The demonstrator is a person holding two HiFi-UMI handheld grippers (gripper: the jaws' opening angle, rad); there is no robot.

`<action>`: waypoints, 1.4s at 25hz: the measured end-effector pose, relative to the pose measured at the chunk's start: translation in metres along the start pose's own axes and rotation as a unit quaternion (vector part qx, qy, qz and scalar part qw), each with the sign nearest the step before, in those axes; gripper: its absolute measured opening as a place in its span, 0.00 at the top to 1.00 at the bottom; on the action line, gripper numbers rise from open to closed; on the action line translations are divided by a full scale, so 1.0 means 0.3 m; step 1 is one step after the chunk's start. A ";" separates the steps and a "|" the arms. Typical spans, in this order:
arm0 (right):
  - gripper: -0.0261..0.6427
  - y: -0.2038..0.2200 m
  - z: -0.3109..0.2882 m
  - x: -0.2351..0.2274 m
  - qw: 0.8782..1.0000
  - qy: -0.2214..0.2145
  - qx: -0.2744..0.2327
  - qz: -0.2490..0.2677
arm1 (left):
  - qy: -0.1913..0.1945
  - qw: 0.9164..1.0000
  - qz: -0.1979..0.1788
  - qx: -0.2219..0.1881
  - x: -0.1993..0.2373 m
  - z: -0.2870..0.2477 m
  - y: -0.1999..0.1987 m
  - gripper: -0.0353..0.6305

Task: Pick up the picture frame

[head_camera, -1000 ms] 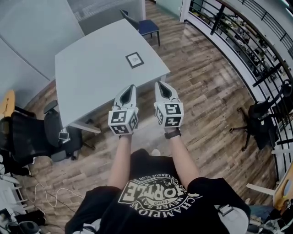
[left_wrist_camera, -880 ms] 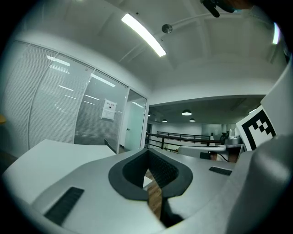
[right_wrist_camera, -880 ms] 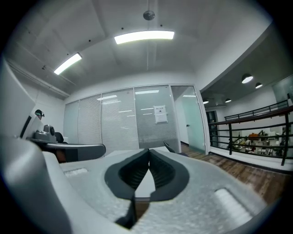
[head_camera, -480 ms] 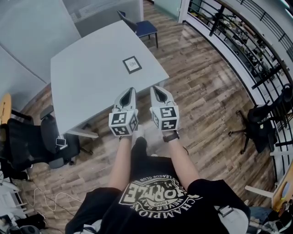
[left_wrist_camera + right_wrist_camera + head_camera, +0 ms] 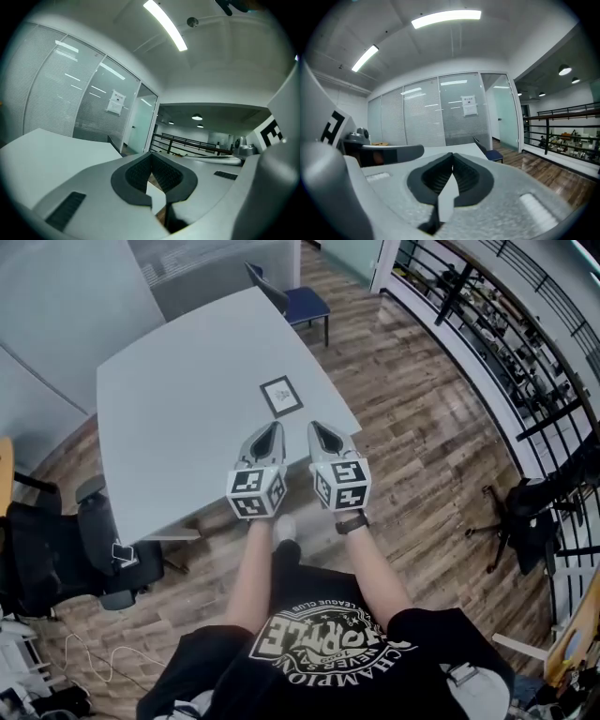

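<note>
Only 1 picture frame (image 5: 281,396), 1 table (image 5: 178,409).

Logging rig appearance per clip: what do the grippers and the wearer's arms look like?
Both the left gripper and right gripper are pale grey moulded shells with dark ribbed pads and white black-marked cubes. Bare forearms; black wristband on the right wrist; black printed T-shirt.

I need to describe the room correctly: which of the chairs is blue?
The chair at the table's far corner is blue; the office chair at the left and the swivel chair at the right are black.
</note>
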State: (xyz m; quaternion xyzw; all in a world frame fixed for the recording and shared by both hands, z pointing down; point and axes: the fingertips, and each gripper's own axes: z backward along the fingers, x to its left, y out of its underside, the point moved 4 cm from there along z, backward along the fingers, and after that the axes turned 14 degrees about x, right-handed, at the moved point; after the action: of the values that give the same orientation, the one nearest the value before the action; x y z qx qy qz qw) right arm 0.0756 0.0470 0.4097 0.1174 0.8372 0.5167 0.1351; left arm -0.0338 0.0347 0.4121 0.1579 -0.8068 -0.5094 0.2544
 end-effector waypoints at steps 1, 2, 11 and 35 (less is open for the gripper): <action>0.96 -0.012 -0.041 0.007 1.000 -0.003 0.002 0.007 | 0.000 1.000 0.005 -0.002 0.038 -0.031 -0.017 0.94; 0.96 -0.025 -0.080 0.008 1.000 -0.003 0.005 0.014 | 0.001 1.000 0.008 -0.003 0.069 -0.063 -0.036 0.94; 0.96 -0.206 -0.353 -0.073 1.000 0.014 -0.010 0.008 | 0.016 1.000 -0.016 -0.001 0.244 -0.278 -0.195 0.94; 0.96 -0.228 -1.030 -0.391 0.997 -0.039 0.064 -0.002 | -0.002 0.994 0.084 0.071 0.665 -0.852 -0.156 0.94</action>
State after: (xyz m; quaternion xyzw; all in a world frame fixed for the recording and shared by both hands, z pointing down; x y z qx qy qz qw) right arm 0.0742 -0.2800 0.4935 0.1445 0.8629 0.4567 0.1608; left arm -0.0518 -0.2775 0.5096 0.1062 -0.8515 -0.4283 0.2831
